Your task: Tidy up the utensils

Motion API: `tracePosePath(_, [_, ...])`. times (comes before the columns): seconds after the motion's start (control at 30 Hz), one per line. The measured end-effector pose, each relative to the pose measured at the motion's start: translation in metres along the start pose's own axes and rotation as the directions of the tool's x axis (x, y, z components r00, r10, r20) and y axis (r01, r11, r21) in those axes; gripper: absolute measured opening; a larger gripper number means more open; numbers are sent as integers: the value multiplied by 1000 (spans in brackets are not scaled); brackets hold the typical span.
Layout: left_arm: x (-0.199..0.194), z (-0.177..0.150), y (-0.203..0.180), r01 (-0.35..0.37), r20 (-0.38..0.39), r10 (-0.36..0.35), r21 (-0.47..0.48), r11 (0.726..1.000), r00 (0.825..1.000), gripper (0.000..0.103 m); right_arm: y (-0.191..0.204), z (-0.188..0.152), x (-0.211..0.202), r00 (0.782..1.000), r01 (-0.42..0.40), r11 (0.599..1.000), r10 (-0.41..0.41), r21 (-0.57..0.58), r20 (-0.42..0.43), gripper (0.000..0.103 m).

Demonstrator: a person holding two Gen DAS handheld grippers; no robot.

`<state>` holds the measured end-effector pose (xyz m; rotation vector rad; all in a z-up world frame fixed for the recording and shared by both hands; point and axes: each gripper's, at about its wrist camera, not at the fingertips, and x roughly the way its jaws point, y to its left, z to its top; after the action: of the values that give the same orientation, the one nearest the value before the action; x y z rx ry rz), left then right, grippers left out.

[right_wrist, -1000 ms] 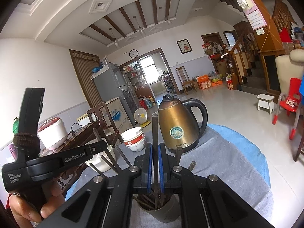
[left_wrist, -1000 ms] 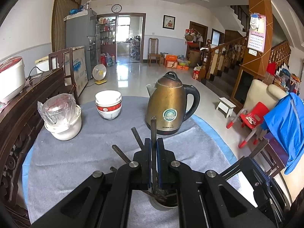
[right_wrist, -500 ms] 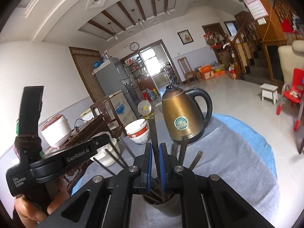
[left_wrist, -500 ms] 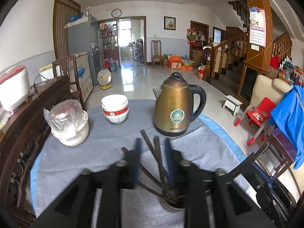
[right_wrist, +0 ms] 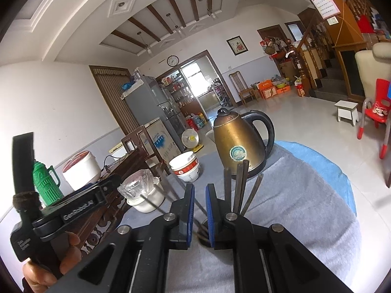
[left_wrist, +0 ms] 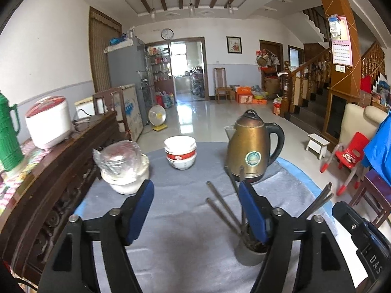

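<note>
A grey metal cup (left_wrist: pixel 251 256) stands on the grey-clothed round table (left_wrist: pixel 183 239), and several dark chopsticks (left_wrist: pixel 221 206) fan out of it. My left gripper (left_wrist: pixel 196 207) is over the table just left of the cup. Its jaws are opening wide, with nothing between the blue pads (left_wrist: pixel 143 210). The right finger partly covers the cup. My right gripper (right_wrist: pixel 200 216) hangs right over the cup. Only a thin slit shows between its pads, and no chopstick is clamped. Upright chopsticks (right_wrist: pixel 240 185) stand just right of it. A hand (right_wrist: pixel 56 261) holds the left gripper's handle.
Behind the cup stand a brass-coloured kettle (left_wrist: pixel 249 146), stacked bowls (left_wrist: pixel 180 155) and a white pot (left_wrist: pixel 123 171) topped with plastic wrap. A dark wooden sideboard (left_wrist: pixel 61 171) runs along the left edge and carries a rice cooker (left_wrist: pixel 47 122) and a green flask (left_wrist: pixel 8 134).
The left jaws went from shut on a chopstick to wide apart and drew back to the left of the cup. The chopstick between the right pads is gone from them.
</note>
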<state>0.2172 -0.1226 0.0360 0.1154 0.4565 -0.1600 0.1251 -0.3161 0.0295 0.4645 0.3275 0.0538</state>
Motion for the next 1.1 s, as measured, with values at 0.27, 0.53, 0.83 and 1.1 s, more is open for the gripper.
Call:
tracePosePath(0.27, [-42,-23,24,-74,-1,74,-7,997,997,92,20,-19,-35,999,12,1000,-11,-18,37,77])
tracePosePath(0.53, [-76,-54,42,-188,-14,188,24,982,982,97,34,-33,-69,996,74,996,-71,-59,44,77])
tracePosePath(0.83, [-118,-69,55,-216,-4,216,20,976,976,98,48,-43,-98,986,167,978,-166,-127,18,77])
tracePosePath(1.1, [-135,-77,59,-236,-11,236,28,971,972,99,56,-57,-119,982,185,971,-188,-154,-7,77])
